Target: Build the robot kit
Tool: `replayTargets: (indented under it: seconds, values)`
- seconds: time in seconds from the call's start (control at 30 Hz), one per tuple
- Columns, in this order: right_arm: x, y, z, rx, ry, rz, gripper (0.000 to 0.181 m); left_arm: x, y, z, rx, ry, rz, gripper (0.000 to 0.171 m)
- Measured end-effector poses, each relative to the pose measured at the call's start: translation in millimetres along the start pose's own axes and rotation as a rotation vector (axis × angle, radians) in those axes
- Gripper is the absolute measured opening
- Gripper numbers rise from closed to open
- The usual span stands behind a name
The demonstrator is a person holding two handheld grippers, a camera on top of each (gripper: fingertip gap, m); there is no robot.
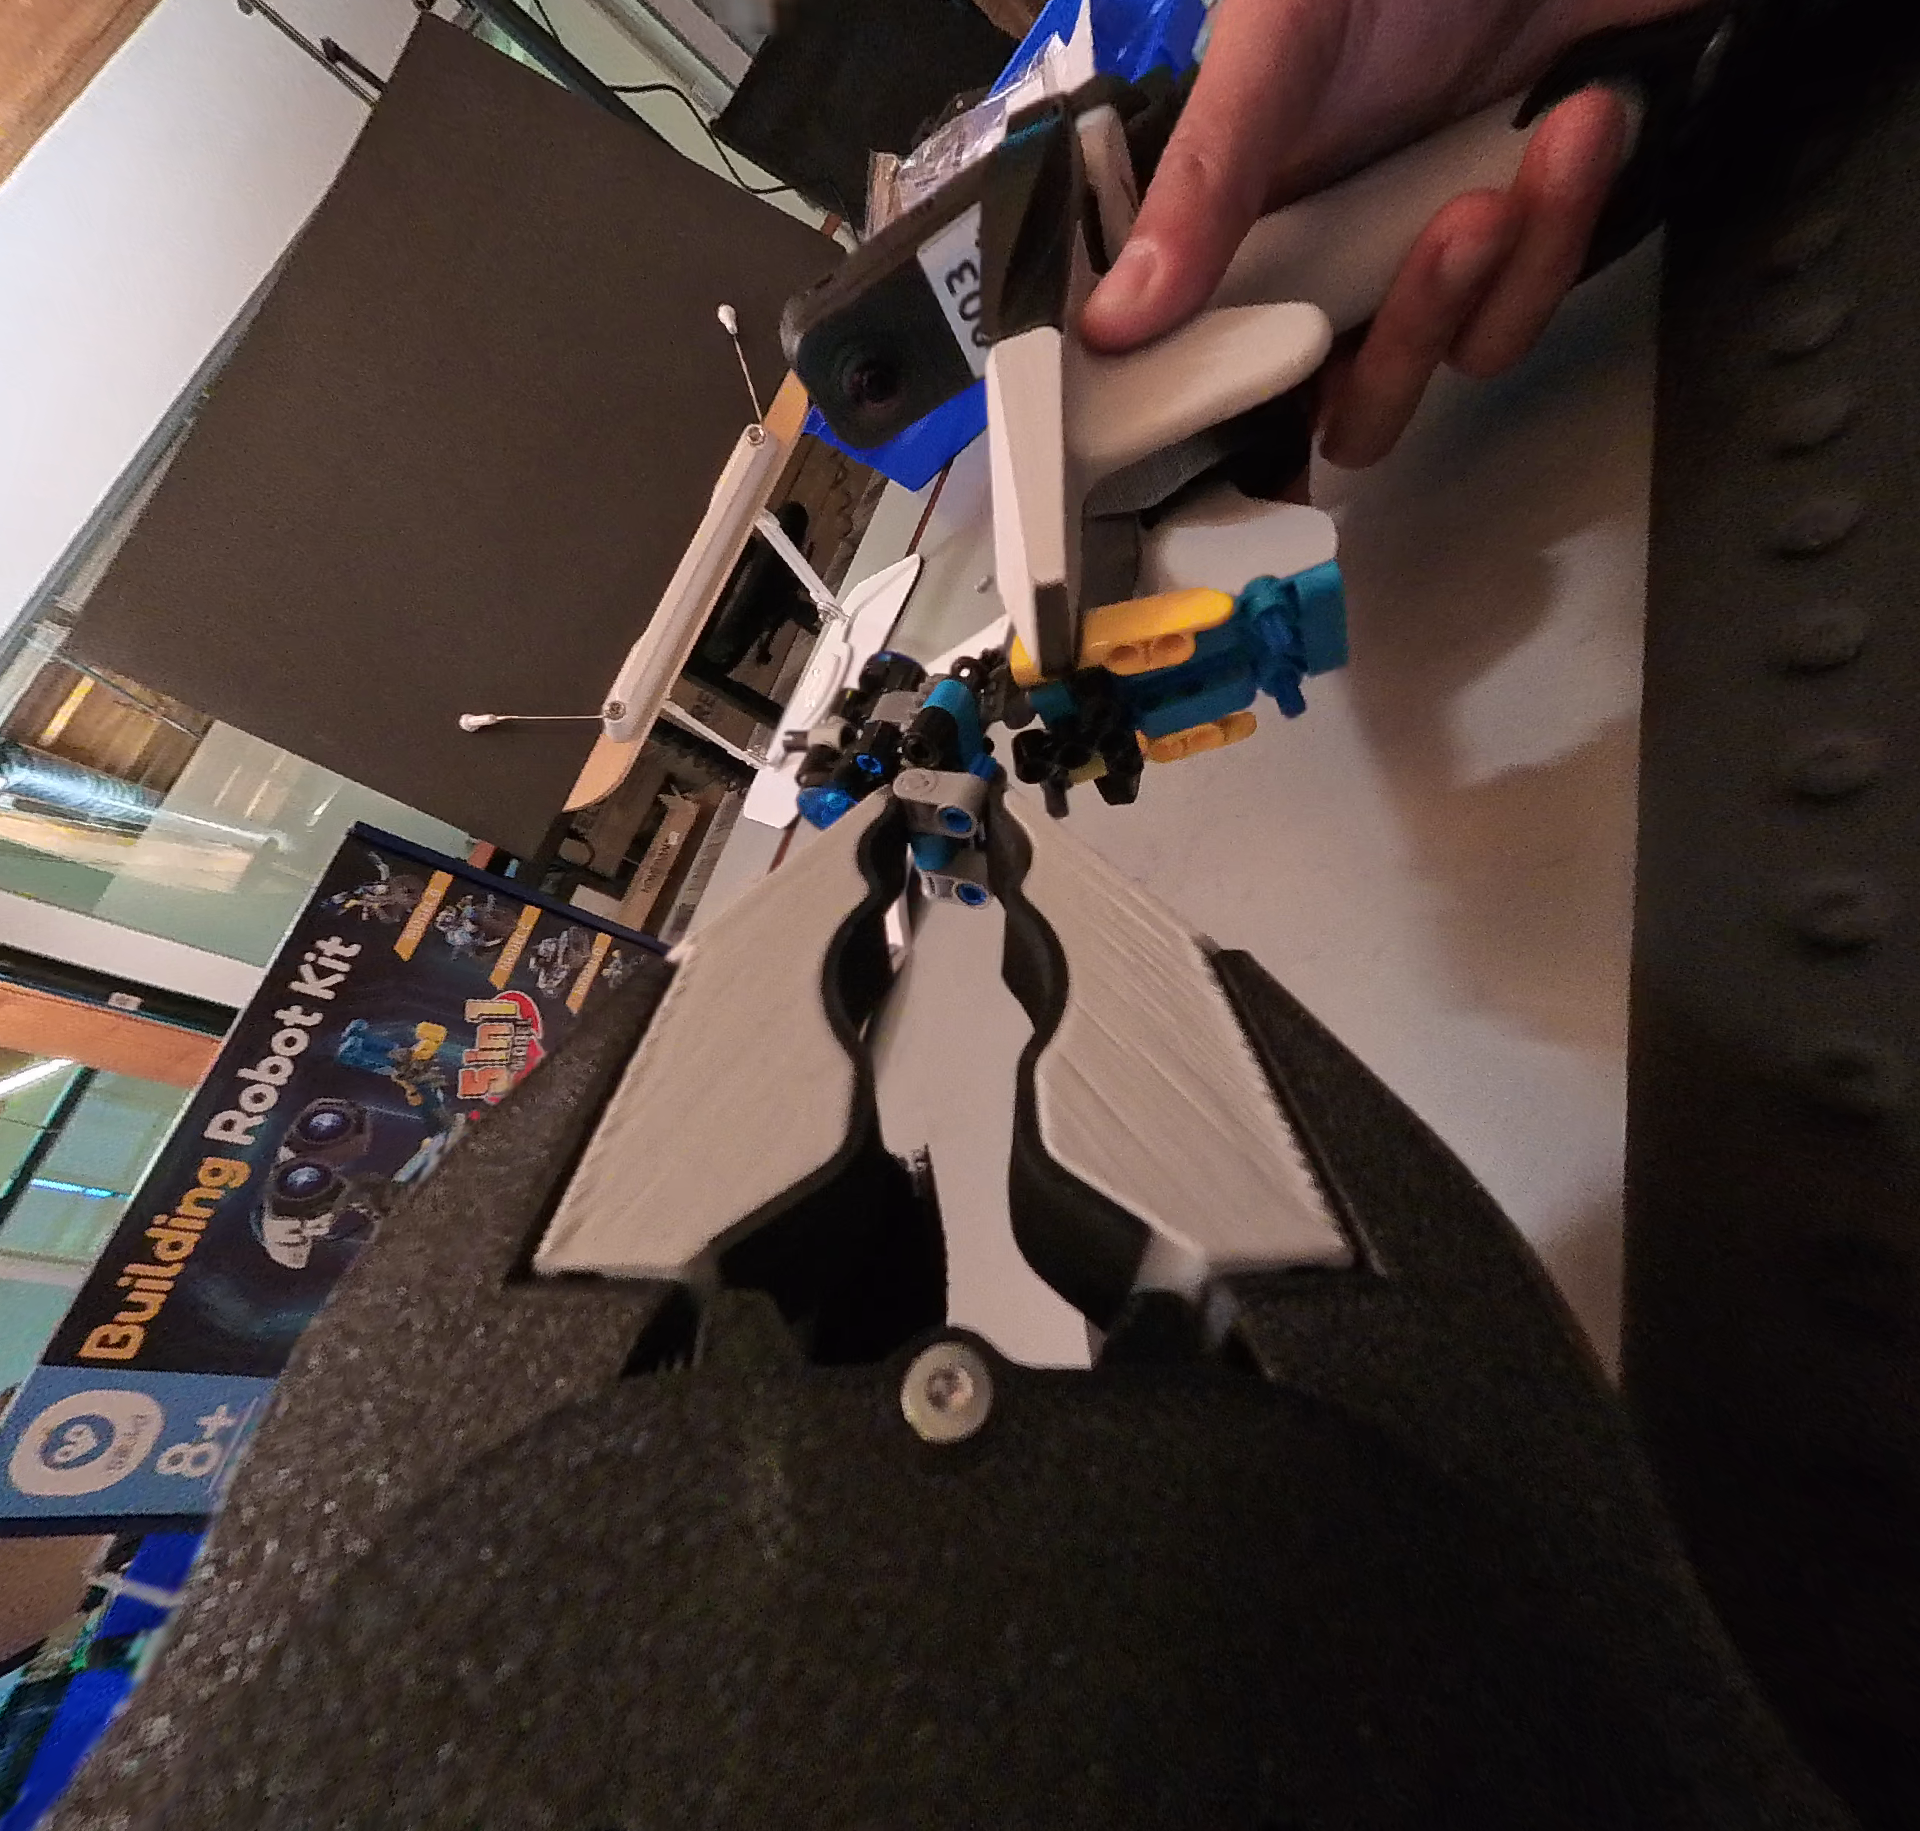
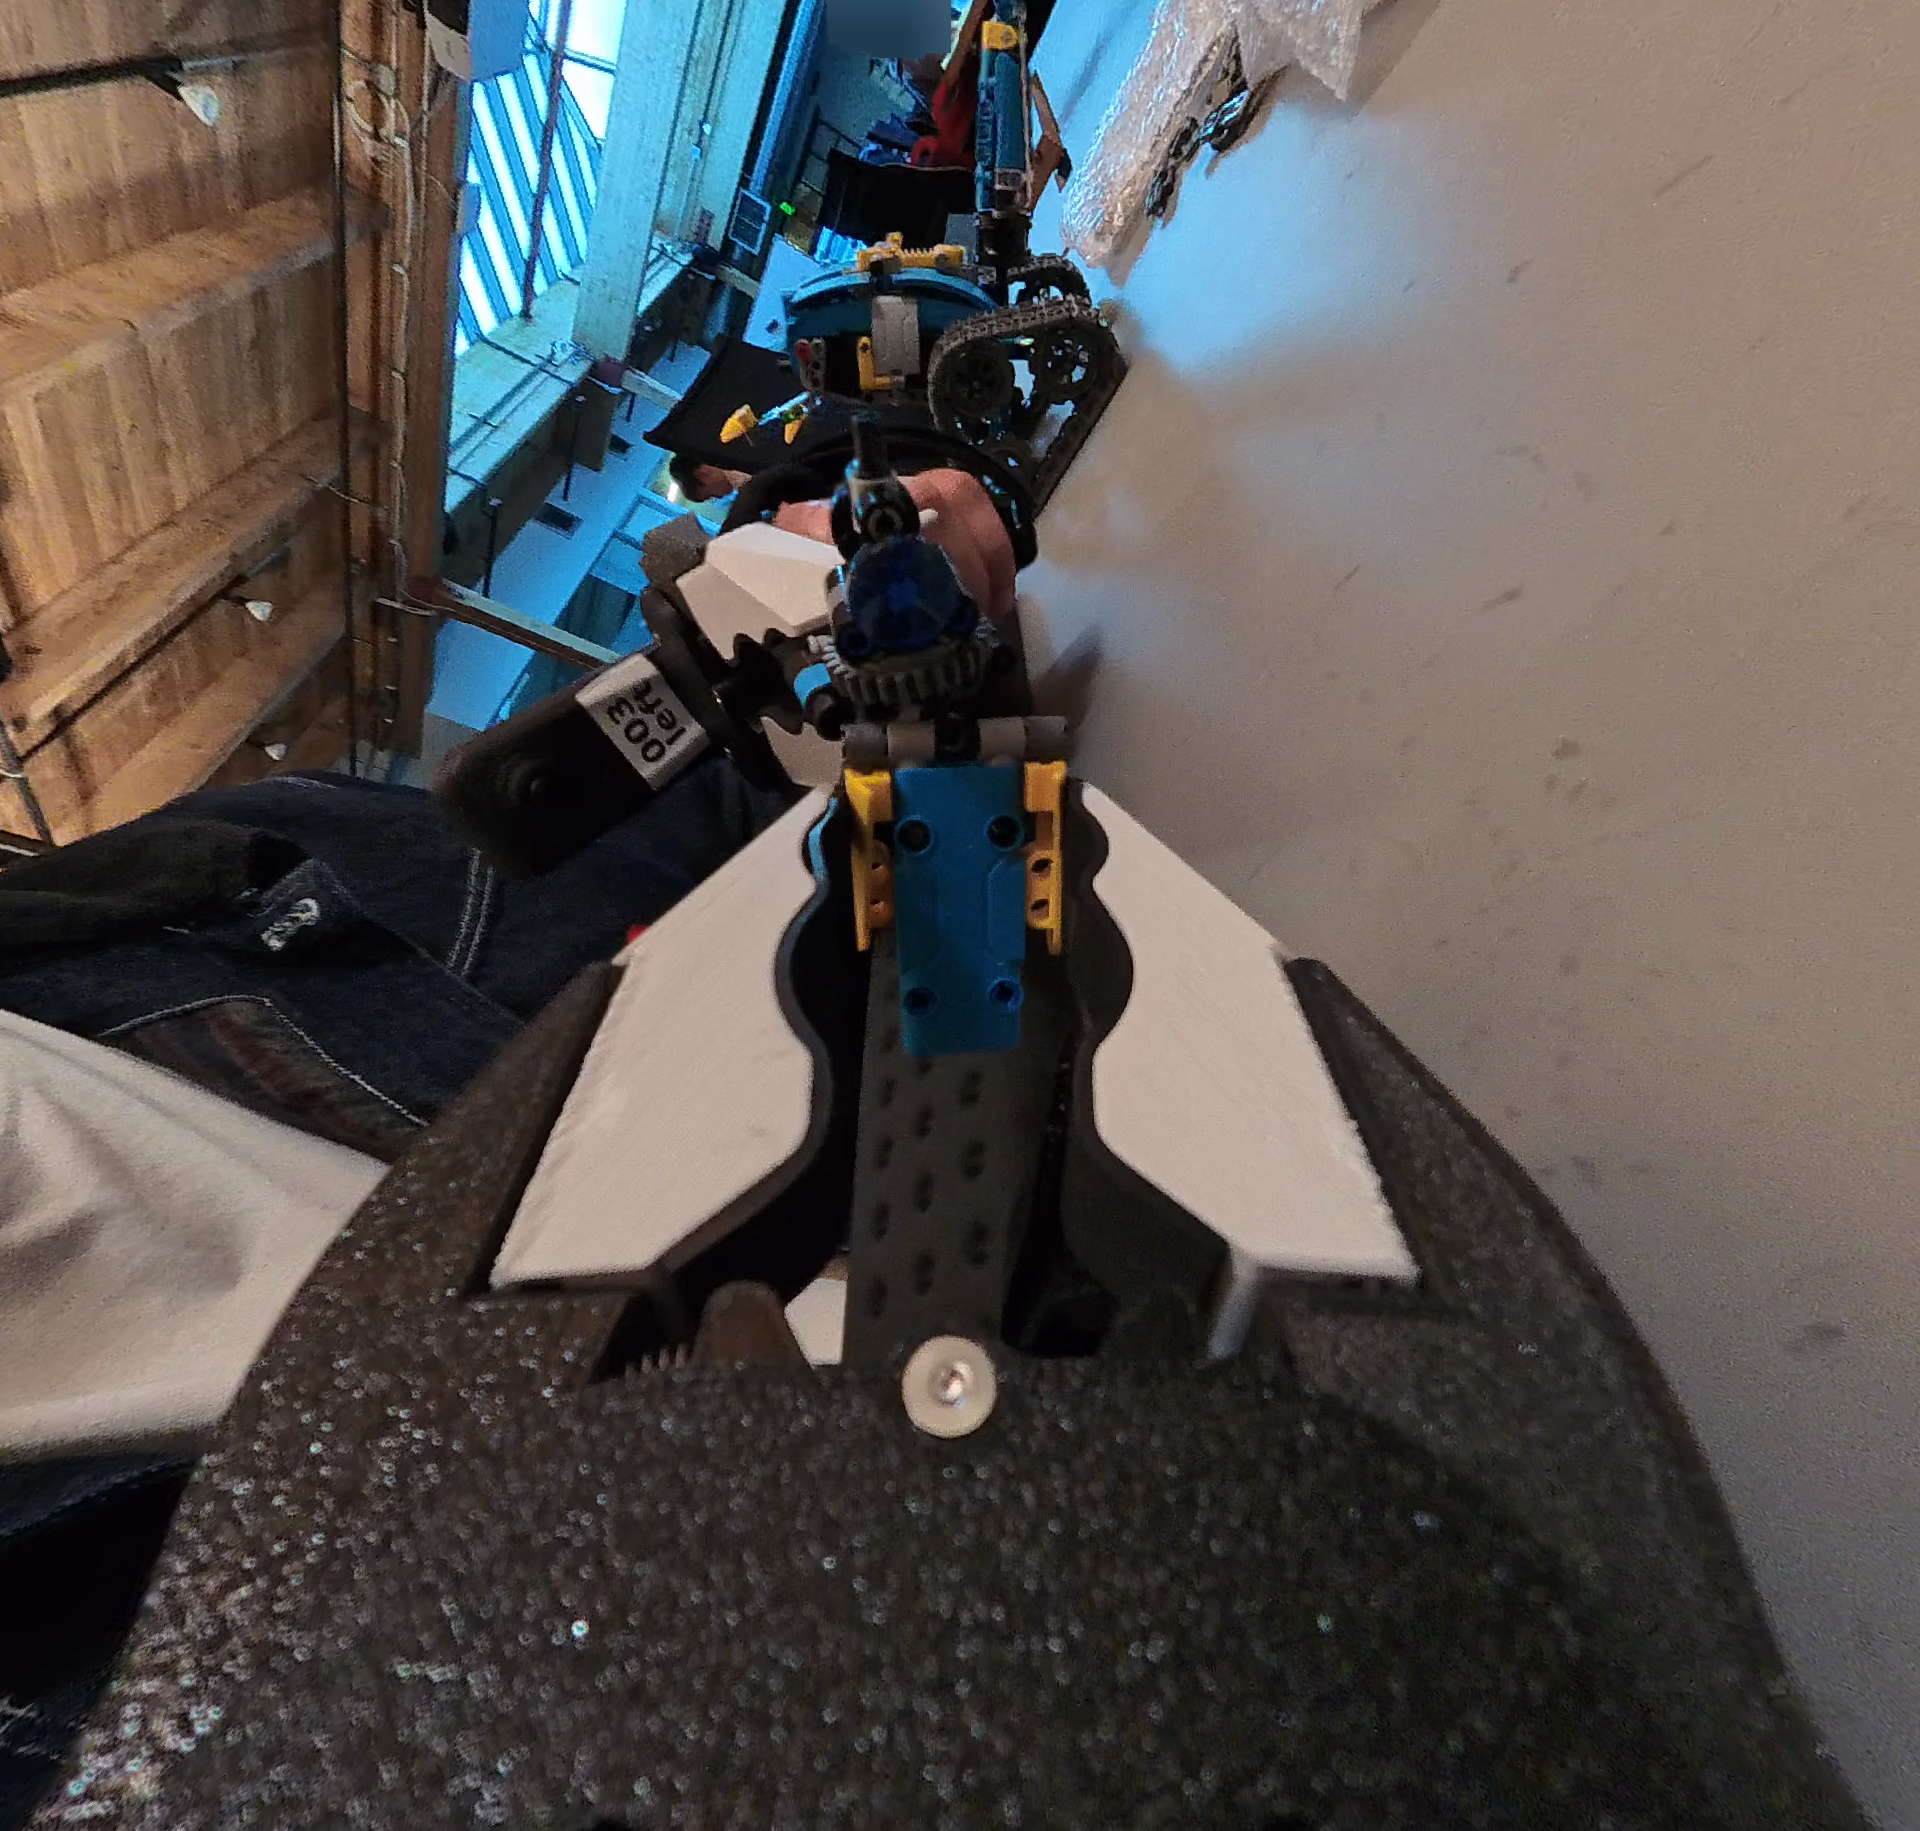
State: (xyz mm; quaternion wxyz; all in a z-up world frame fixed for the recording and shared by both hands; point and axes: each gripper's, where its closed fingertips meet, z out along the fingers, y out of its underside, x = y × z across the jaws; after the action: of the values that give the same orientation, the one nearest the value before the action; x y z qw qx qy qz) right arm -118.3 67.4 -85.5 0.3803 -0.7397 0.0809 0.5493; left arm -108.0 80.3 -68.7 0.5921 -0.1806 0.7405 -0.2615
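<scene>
A small brick-built model (image 1: 1174, 659) in blue, yellow, black and grey hangs above the white table (image 1: 1351, 898), held from both ends. My left gripper (image 1: 940, 815) is shut on a grey and blue arm at the model's near end. My right gripper (image 1: 1060, 628), held by a hand, clamps the model's yellow and blue body from above. In the right wrist view my right gripper (image 2: 951, 805) is shut on the blue plate with yellow side beams (image 2: 956, 908). Beyond it a black gear and a dark blue dome stick out, and my left gripper (image 2: 800, 680) grips there.
A colourful kit box (image 1: 312, 1106) stands at the left, with a dark panel (image 1: 468, 431) and a white folding stand (image 1: 686, 597) behind. A tracked brick vehicle (image 2: 997, 358) and bubble-wrap bags (image 2: 1226, 46) lie on the table (image 2: 1455, 638). A person's jeans (image 2: 312, 950) are close by. Both grippers' tips are close together, under 4 cm apart.
</scene>
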Motion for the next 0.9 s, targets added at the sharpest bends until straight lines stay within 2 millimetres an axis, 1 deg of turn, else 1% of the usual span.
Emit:
replayTargets:
  seconds: [0.17, 0.3, 0.5, 0.77, 0.83, 0.9]
  values:
    - [-3.2, -4.3, -1.4, 0.027, -0.01, -0.015, 0.039, -2.8, -2.0, 1.3, 0.0, -0.012, -0.054, 0.014]
    - [-5.3, -8.4, -1.6, 0.06, -0.037, 0.008, 0.039, -5.4, -2.2, 3.2, -0.014, -0.029, -0.09, 0.014]
    - [-0.6, -15.3, -6.2, 0.113, -0.022, 0.025, 0.039, -5.9, 1.4, 7.9, -0.052, -0.041, -0.123, 0.014]
    - [-5.6, -25.6, -8.8, 0.208, -0.129, 0.131, 0.039, -15.5, -0.2, 14.0, -0.1, -0.13, -0.123, 0.014]
    - [-7.7, -26.2, -8.6, 0.208, -0.128, 0.112, 0.039, -18.4, -2.6, 12.5, -0.076, -0.134, -0.132, 0.015]
    - [-13.6, -28.9, -9.2, 0.214, -0.129, 0.07, 0.04, -22.9, -6.0, 9.1, -0.017, -0.115, -0.207, 0.015]
